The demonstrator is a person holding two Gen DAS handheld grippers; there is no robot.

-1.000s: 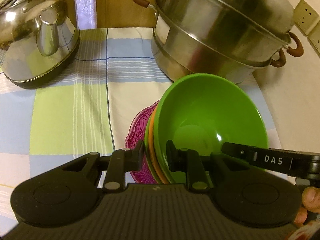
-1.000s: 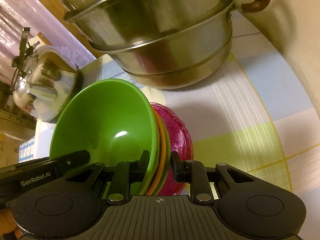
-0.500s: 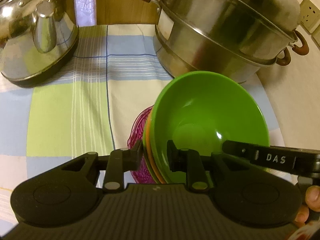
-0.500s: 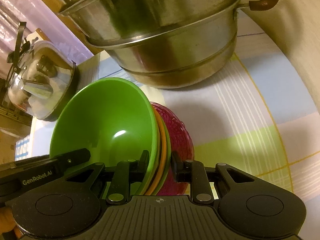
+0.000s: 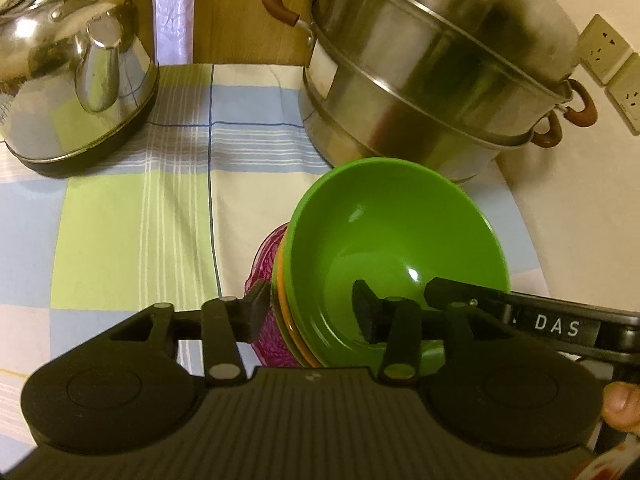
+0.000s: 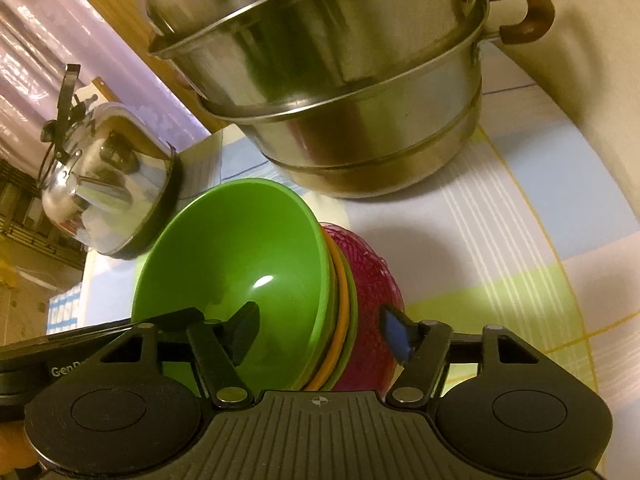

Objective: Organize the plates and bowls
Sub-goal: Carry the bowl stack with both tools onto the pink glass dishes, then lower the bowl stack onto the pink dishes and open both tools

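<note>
A stack of nested dishes sits on the checked tablecloth: a green bowl (image 5: 384, 248) on top, orange and green rims (image 5: 286, 320) under it, and a magenta glass dish (image 5: 266, 332) at the bottom. My left gripper (image 5: 310, 312) is open, its fingers straddling the stack's near rim without touching. My right gripper (image 6: 322, 330) is open too, one finger inside the green bowl (image 6: 240, 264), the other outside the magenta dish (image 6: 372, 280). The stack rests on the cloth.
A large two-tier steel steamer pot (image 5: 432, 76) stands just behind the stack. A steel kettle (image 5: 76, 68) stands at the far left. Wall sockets (image 5: 604, 44) are on the right wall. The checked tablecloth (image 5: 132, 216) lies to the left of the stack.
Both grippers have opened and let go of the stack's rim. The stack now rests on the cloth, a little lower and farther from both cameras.
</note>
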